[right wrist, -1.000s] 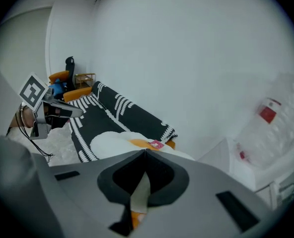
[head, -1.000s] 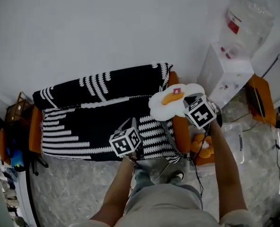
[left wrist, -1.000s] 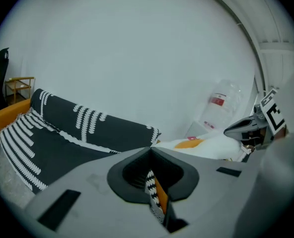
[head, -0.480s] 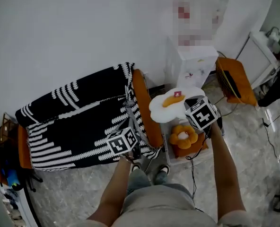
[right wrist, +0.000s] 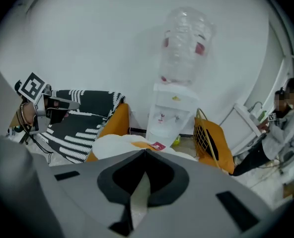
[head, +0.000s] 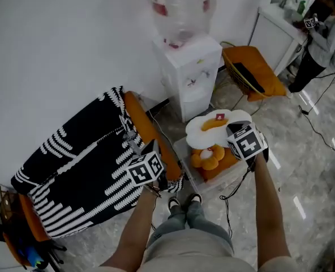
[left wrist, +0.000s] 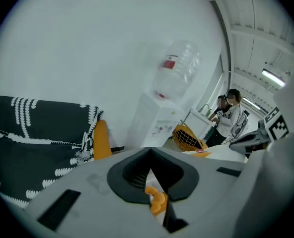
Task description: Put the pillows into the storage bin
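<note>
White wall, pale stone floor, pretty bare room. Starting with my right gripper [right wrist: 145, 155]: the jaws are pinched together on a thin fold of white fabric at the rim of the fried-egg pillow [head: 214, 127], and the rest of it fans out ahead toward 12 o'clock. In the head view it's hanging over the clear storage bin [head: 191, 174], where an orange flower pillow [head: 207, 157] is already lying at about 7 o'clock from the egg.

My left gripper [left wrist: 149, 152] has its jaws closed with nothing in them; I only see a bit of orange through the slit.

My read on handling: this thing is light and floppy, so it'll sag and swing from wherever I hold it. That rim fold looks like a good place to grab, since it's flat enough to bite. It's fuzzy, so I doubt it slips, and nothing about it is breakable.

Further out, there's a sofa [head: 71, 174] with a black-and-white throw at 9 o'clock, and a water dispenser [head: 189, 75] at 12 o'clock behind the bin.
</note>
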`<state>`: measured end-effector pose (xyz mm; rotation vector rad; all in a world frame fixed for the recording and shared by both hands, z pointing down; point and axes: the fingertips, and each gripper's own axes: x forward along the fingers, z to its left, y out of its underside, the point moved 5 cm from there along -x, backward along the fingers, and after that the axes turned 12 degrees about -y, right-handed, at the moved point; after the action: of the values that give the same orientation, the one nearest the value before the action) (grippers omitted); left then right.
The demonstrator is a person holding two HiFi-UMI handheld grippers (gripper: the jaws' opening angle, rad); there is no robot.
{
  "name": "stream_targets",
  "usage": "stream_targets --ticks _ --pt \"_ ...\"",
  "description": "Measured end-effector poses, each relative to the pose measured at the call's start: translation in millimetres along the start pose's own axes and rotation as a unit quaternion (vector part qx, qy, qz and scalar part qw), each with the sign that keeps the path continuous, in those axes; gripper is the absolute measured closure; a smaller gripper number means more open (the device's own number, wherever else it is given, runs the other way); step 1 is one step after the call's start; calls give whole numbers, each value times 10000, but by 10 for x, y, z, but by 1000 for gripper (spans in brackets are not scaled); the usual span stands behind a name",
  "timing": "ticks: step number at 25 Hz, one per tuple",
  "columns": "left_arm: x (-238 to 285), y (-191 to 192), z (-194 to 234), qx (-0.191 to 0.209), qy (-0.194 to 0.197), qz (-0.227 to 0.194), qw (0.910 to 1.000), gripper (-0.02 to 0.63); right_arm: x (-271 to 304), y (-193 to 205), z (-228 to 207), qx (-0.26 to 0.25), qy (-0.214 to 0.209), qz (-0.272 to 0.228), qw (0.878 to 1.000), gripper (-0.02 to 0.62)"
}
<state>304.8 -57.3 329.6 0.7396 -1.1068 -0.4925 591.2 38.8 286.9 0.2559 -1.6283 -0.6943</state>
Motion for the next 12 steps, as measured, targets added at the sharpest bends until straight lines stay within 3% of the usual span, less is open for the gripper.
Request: stream_targets --ticks 6,12 --pt "301 312 -392 223 258 378 9987 595 111 551 -387 840 173 -124 9962 591" --pt "785 1124 -703 728 533 949 9914 595 627 1313 -635 1605 302 -107 9865 591"
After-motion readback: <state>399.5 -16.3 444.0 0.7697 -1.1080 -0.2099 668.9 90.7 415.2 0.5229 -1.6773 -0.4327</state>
